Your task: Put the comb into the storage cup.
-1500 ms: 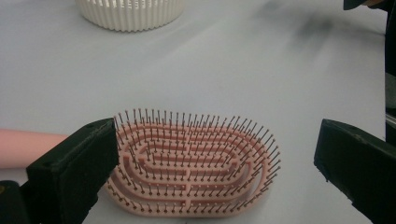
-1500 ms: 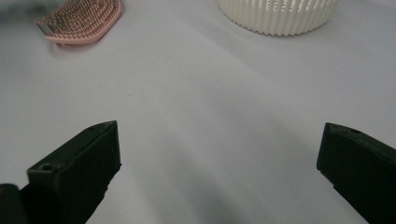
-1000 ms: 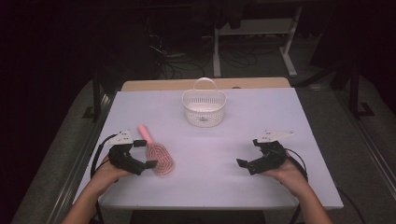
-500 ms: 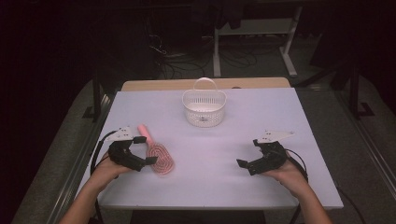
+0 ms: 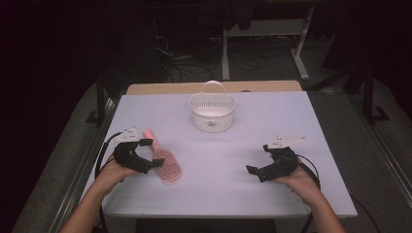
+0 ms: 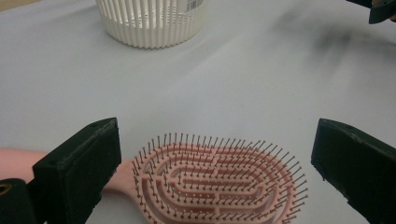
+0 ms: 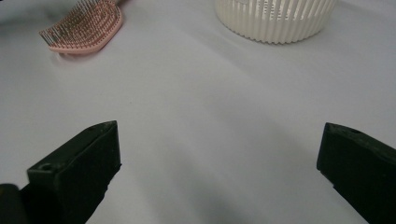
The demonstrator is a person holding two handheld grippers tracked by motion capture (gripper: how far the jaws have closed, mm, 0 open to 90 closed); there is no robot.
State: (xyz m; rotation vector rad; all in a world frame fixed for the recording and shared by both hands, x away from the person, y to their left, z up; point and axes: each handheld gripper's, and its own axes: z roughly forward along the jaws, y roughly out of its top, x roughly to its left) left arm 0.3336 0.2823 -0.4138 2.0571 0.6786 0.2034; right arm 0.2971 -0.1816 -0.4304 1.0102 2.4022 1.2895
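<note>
Pink plastic makes up the hairbrush [image 6: 217, 179], which lies bristles-up on the pale desk [image 5: 218, 160] near its left front part, handle pointing away toward the far left. It looks light and stiff, with a smooth oval head that could slip under hard pads; the thin bristles would flex rather than give a firm hold. My judgement is that the safest grip is across the narrow neck or the handle, or across the edges of the head.

The left hand-held gripper [image 5: 148, 153] hovers just over the brush with its jaws spread wide; in the left gripper view the head sits between the two black jaws, touching neither. The right hand-held gripper [image 5: 260, 160] rests well apart on the right side of the desk, jaws also wide apart, holding nothing. A white slatted basket [image 5: 212, 111] stands toward the far middle.
</note>
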